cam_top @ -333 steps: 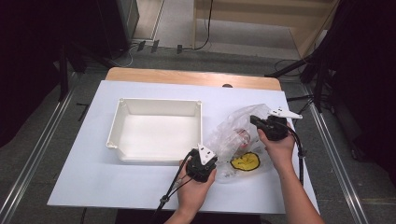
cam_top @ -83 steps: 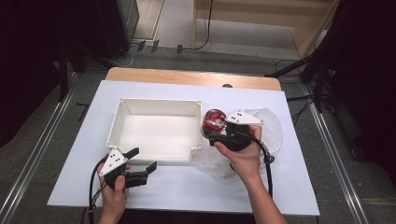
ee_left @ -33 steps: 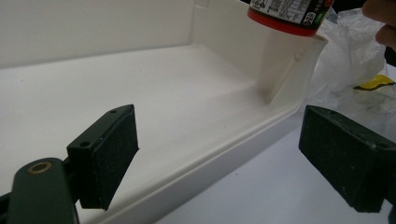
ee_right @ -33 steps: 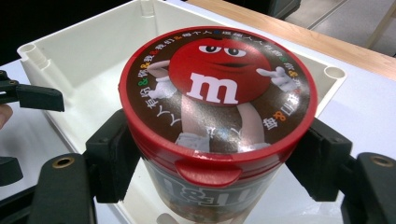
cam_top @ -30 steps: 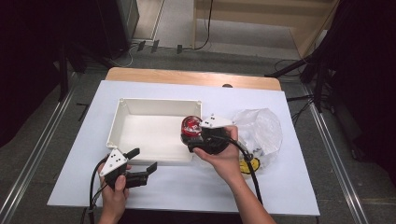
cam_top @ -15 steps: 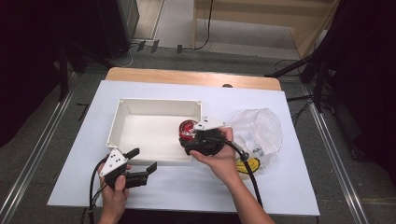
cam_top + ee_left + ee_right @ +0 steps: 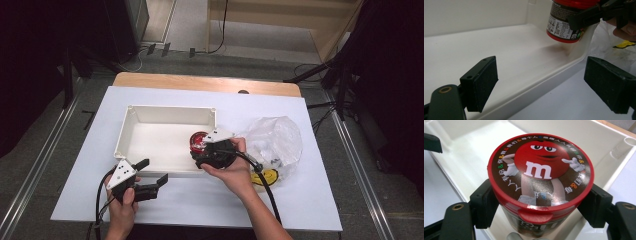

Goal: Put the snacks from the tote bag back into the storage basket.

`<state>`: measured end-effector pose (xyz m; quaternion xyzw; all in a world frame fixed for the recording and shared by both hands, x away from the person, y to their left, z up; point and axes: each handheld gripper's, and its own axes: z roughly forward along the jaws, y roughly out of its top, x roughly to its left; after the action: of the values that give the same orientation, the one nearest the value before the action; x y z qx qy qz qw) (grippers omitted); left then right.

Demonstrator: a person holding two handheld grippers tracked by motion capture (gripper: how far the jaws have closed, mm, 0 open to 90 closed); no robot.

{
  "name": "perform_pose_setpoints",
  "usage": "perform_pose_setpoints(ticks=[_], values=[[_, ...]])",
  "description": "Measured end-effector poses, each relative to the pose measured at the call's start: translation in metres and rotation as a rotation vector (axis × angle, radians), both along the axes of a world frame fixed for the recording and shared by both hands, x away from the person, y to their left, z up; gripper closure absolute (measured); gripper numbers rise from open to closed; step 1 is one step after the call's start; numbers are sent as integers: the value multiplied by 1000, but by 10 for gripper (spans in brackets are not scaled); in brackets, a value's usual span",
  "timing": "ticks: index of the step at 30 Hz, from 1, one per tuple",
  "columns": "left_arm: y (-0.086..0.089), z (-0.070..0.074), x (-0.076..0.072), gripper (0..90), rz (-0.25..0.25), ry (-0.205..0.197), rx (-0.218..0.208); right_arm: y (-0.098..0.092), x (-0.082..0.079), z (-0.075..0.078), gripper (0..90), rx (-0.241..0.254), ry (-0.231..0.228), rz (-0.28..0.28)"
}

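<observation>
Even overhead light keeps the table [image 7: 320, 210] bright while the surrounding floor stays dim. The tray [image 7: 499, 50] shows soft shadows; the near jaws blur; the lid [image 7: 540, 170] shows glare.

A white-topped table [image 7: 320, 200] on grey floor [image 7: 30, 150]; wooden furniture [image 7: 280, 20] beyond, perhaps shelving, with dim surroundings.

candy tub [image 7: 198, 140] over tray [image 7: 150, 112], bag [image 7: 277, 137] right
</observation>
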<state>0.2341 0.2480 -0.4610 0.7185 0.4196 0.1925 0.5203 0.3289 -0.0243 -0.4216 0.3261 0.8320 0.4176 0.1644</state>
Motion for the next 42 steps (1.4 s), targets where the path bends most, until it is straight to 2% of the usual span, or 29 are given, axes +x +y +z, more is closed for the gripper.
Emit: perform_pose_setpoints(ticks=[9, 14, 23, 26, 28, 32, 35, 38, 42], values=[[0, 0, 0, 125, 0, 0, 1, 3, -1, -3, 255, -32, -4, 25], [0, 0, 0, 125, 1, 0, 1, 3, -2, -2, 254, -33, 2, 22], [0, 0, 0, 127, 1, 0, 5, 4, -4, -4, 254, -63, -13, 44], [0, 0, 0, 128, 1, -1, 4, 2, -4, -2, 285, -41, -21, 22], [0, 0, 0, 128, 1, -2, 2, -2, -2, 0, 287, -15, -5, 23], [0, 0, 0, 128, 2, -3, 1, -6, -3, 1, 287, -2, -6, 25], [0, 0, 0, 128, 1, -3, 3, -9, -4, 2, 252, 21, -16, 22], [0, 0, 0, 128, 0, -6, 6, -12, -7, 4, 176, 33, -26, 6], [0, 0, -1, 128, 1, -5, 8, -19, -9, 6, 151, 61, -30, -22]])
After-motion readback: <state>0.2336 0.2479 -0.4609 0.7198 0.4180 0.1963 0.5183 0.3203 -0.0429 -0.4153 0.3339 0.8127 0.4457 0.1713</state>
